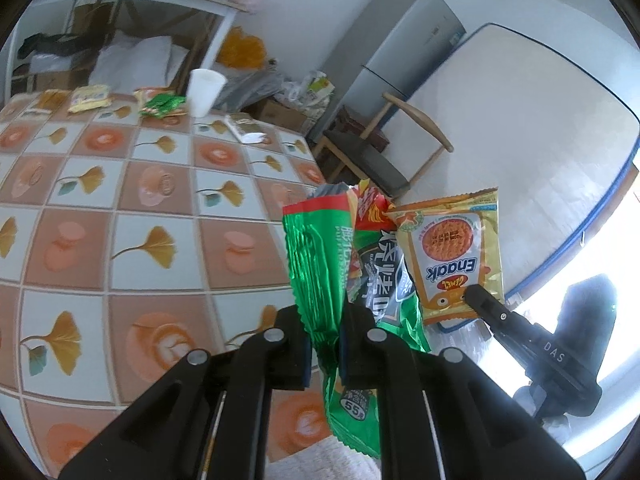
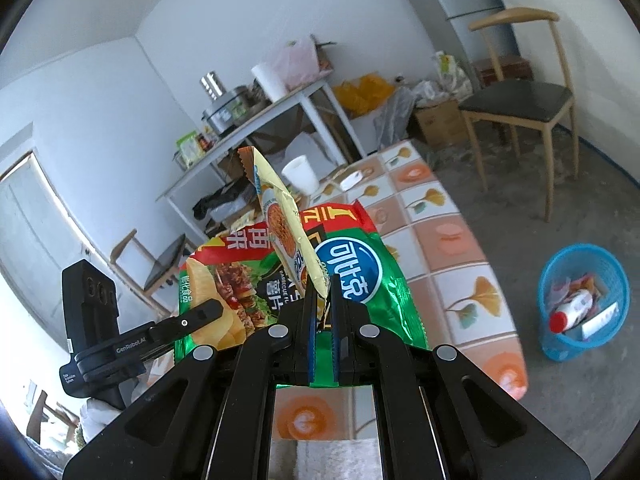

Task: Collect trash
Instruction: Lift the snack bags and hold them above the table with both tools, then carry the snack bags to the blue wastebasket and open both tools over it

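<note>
My left gripper [image 1: 325, 320] is shut on a green chip bag [image 1: 320, 256], held upright above the table's right edge. My right gripper [image 2: 323, 296] is shut on a yellow Enaak snack packet [image 2: 280, 216]; the packet also shows in the left wrist view [image 1: 452, 248], just right of the green bag. In the right wrist view the green bag [image 2: 360, 276] hangs right behind the packet, with the left gripper's finger [image 2: 200, 312] at its left edge. More wrappers [image 1: 90, 98] [image 1: 162, 104] lie at the table's far side.
The table has a tiled leaf-pattern cloth [image 1: 140, 208]. A white cup [image 1: 205, 92] stands at its far edge. A blue bin [image 2: 580, 304] with trash stands on the floor to the right. A wooden chair [image 2: 520, 100], a fridge [image 1: 400, 52] and a cluttered shelf table [image 2: 256, 120] stand around.
</note>
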`<state>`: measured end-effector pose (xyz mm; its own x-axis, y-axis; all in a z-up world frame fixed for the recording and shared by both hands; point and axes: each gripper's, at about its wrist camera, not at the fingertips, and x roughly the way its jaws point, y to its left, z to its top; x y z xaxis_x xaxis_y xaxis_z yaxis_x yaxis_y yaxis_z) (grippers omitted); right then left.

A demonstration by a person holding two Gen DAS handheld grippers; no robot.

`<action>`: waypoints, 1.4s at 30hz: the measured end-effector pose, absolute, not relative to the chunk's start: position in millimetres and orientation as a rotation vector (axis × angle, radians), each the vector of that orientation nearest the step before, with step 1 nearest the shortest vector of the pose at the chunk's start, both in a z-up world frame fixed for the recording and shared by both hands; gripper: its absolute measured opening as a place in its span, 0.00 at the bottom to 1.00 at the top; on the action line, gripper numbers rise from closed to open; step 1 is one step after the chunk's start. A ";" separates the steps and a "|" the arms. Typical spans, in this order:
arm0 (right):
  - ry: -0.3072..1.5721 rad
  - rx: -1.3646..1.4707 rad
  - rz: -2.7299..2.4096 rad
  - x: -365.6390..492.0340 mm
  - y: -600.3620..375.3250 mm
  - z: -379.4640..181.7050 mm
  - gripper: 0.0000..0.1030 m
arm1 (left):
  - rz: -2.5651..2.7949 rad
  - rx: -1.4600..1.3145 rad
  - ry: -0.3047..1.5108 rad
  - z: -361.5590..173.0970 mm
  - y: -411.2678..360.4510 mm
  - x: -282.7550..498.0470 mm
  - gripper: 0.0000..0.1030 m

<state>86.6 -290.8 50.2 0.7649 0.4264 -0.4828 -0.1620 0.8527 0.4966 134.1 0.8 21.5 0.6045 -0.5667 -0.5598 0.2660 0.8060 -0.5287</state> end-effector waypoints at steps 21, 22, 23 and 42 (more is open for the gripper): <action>0.509 0.638 0.083 30.2 -416.9 40.0 0.04 | -0.705 -0.262 0.838 31.0 -145.0 160.9 0.08; 0.504 0.647 0.071 27.6 -421.7 38.4 0.04 | -0.710 -0.258 0.844 30.1 -151.9 164.9 0.08; 0.496 0.663 0.052 24.6 -429.2 36.1 0.04 | -0.713 -0.254 0.848 29.6 -156.7 168.0 0.08; 0.558 0.983 -0.248 -2.5 -537.6 -49.0 0.04 | -0.715 -0.142 0.981 -9.8 -270.0 255.7 0.09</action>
